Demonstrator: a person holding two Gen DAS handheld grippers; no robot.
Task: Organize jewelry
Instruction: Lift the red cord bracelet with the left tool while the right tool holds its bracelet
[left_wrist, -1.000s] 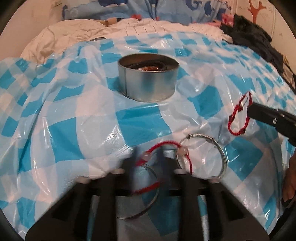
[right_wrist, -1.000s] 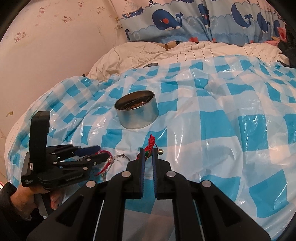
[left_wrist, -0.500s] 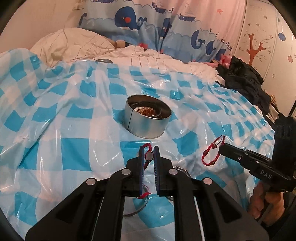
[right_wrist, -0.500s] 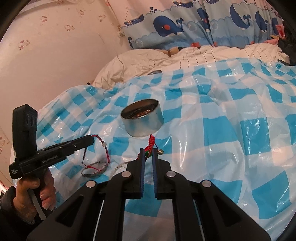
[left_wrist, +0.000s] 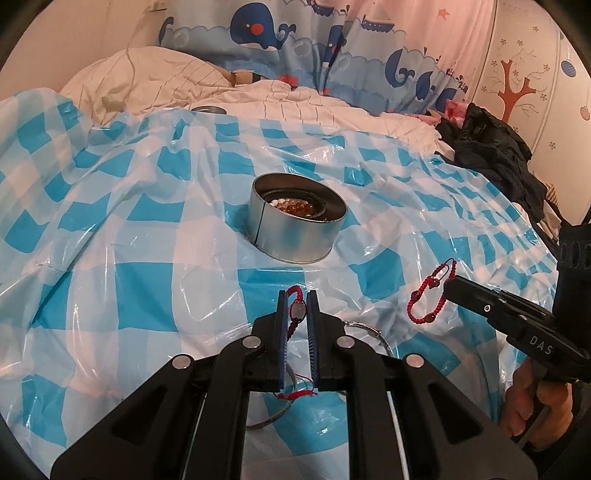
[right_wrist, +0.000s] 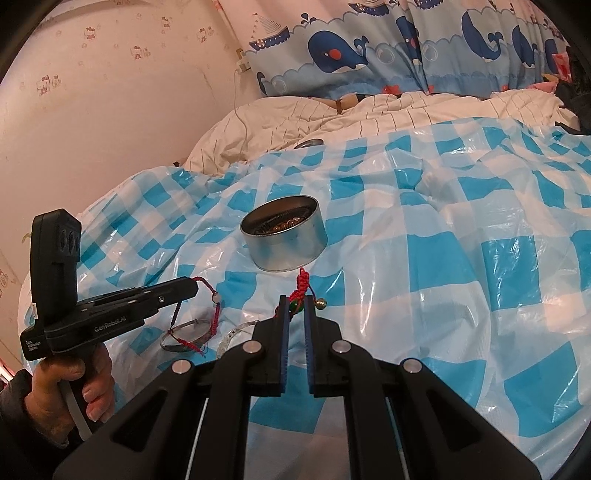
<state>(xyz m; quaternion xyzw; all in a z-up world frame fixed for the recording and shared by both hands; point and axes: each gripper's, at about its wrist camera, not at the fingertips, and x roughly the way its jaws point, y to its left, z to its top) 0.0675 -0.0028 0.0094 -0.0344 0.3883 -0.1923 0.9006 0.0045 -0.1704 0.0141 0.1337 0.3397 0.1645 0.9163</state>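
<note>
Left wrist view: both jaws nearly closed, each pinching a red cord bracelet.
Left gripper (left_wrist: 296, 306) holds the beaded red bracelet (left_wrist: 296, 312) low centre; tin (left_wrist: 295, 230) mid-frame; right gripper (right_wrist: 295, 308) clamps the knotted red bracelet (right_wrist: 301, 288). Cords look light, limp, snag-prone; grip mid-strand.

From my left wrist view, the silver bangles (left_wrist: 364, 328) lie half hidden behind my own fingers. The tin's (left_wrist: 295, 236) contents are partly hidden by its rim; I can't count the beads.
</note>
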